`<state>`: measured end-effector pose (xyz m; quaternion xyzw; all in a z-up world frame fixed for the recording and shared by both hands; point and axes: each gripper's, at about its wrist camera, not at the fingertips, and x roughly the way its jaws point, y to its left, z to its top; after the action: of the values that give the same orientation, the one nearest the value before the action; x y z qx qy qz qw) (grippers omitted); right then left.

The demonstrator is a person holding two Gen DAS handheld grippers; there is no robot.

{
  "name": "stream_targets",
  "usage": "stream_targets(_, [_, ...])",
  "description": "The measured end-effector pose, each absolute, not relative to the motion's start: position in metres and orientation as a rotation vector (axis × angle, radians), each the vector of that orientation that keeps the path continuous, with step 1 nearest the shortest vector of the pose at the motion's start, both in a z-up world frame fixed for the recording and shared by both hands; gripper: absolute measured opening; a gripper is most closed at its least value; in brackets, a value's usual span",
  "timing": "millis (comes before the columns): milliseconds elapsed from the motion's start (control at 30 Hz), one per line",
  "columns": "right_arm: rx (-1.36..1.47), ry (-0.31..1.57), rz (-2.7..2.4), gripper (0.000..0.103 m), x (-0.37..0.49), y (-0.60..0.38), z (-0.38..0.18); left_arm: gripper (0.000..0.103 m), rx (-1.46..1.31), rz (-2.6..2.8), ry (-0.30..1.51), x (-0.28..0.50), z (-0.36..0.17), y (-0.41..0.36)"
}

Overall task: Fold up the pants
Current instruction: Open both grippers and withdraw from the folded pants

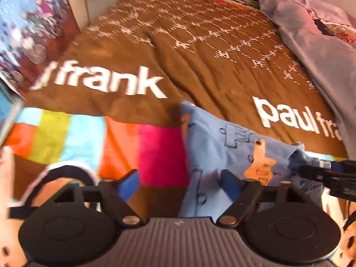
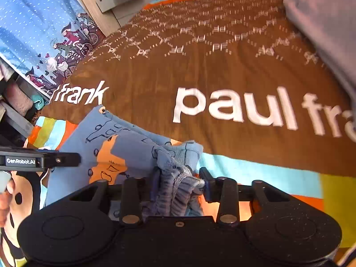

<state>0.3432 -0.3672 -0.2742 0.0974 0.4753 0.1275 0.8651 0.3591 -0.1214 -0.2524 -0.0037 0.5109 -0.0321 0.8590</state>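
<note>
Small light-blue pants [image 1: 213, 142] with dark line drawings and orange patches lie on a brown "paul frank" blanket [image 1: 200, 51]. In the left wrist view my left gripper [image 1: 178, 184] is open and empty, its jaws wide apart over the pants' left edge and the striped border. In the right wrist view my right gripper [image 2: 180, 182] is shut on the bunched elastic waistband [image 2: 178, 187] of the pants [image 2: 124, 146], which spread out to the left. The right gripper shows at the right edge of the left view [image 1: 329, 175]; the left gripper shows at the left edge of the right view [image 2: 44, 159].
The blanket [image 2: 222, 71] has a striped border [image 1: 89, 138] of orange, yellow, blue and pink near me. A grey-lilac duvet [image 1: 316, 33] is heaped at the right. A blue patterned curtain [image 2: 40, 33] hangs at the left, with a wooden panel [image 2: 93, 9] beside it.
</note>
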Motion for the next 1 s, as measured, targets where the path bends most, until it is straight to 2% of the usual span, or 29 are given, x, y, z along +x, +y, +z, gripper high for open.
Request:
stream_targets(100, [0.162,0.952,0.241,0.068,0.313,-0.364,-0.251,0.09,-0.015,-0.022,1.069,0.336,-0.234,-0.12])
stream_targets(133, [0.16,0.935,0.228,0.071,0.299,-0.362,-0.242,0.095,-0.02,-0.009,1.056,0.326,-0.227,-0.119])
stream_targets(200, [0.167,0.898,0.203,0.086,0.269,-0.356,-0.226,0.102,-0.021,0.017,1.009,0.298,-0.212,-0.118])
stream_targets(300, [0.184,0.855,0.16,0.097,0.22,-0.341,-0.206,0.102,0.025,0.03,0.965,0.255,-0.196,-0.117])
stream_targets(433, [0.202,0.849,0.085,0.102,0.158,-0.318,-0.192,0.102,0.109,0.006,0.93,0.198,-0.183,-0.112])
stream_targets(633, [0.183,0.854,0.022,0.102,0.088,-0.288,-0.187,0.102,0.139,-0.069,0.941,0.142,-0.181,-0.096])
stream_targets(1000, [0.174,0.835,-0.014,0.102,0.063,-0.264,-0.182,0.102,0.142,-0.104,0.943,0.118,-0.184,-0.076])
